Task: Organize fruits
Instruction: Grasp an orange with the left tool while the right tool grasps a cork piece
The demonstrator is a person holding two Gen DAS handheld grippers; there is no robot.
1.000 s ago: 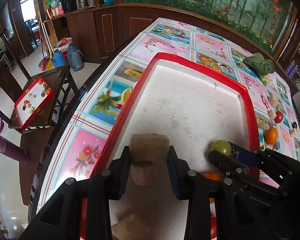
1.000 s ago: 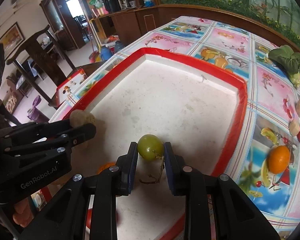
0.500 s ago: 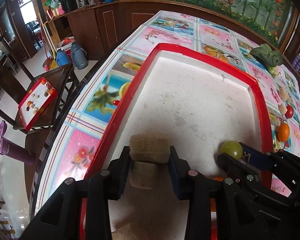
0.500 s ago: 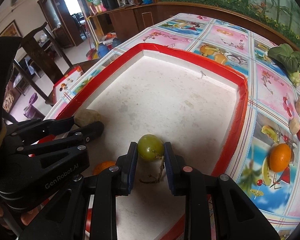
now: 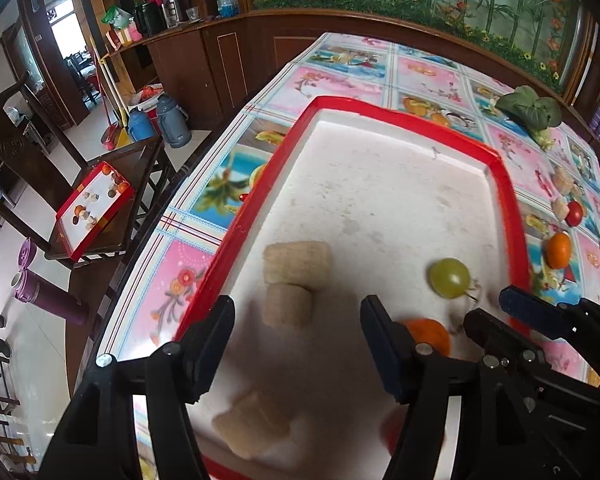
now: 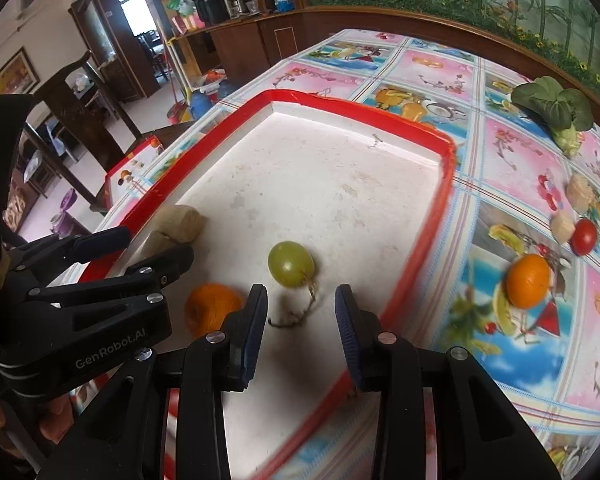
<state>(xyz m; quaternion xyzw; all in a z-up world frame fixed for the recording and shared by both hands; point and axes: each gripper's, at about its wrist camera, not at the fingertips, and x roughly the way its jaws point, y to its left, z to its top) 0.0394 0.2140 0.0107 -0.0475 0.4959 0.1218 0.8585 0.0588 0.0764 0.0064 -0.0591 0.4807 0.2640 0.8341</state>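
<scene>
A red-rimmed white tray (image 5: 504, 184) (image 6: 446, 184) lies on the table. In it lie two tan fruit pieces (image 5: 296, 264) (image 6: 182, 218), a green grape (image 5: 449, 277) (image 6: 291, 263) with a stem, and an orange (image 5: 430, 332) (image 6: 212, 312). My left gripper (image 5: 296, 332) is open and empty, just behind the tan pieces. My right gripper (image 6: 300, 312) is open and empty, just behind the grape. Another tan piece (image 5: 252, 426) lies blurred under the left gripper.
On the flowered tablecloth right of the tray lie an orange (image 6: 528, 280) (image 5: 559, 250), a red tomato (image 6: 584, 237) (image 5: 575, 213), pale fruit chunks (image 6: 580, 192) and a leafy green vegetable (image 6: 552, 104) (image 5: 530, 110). A chair with a second red tray (image 5: 94, 212) stands left of the table.
Both grippers have opened. The left let go of the tan piece and the right let go of the grape; both now lie in the tray. Both grippers drew back slightly.
</scene>
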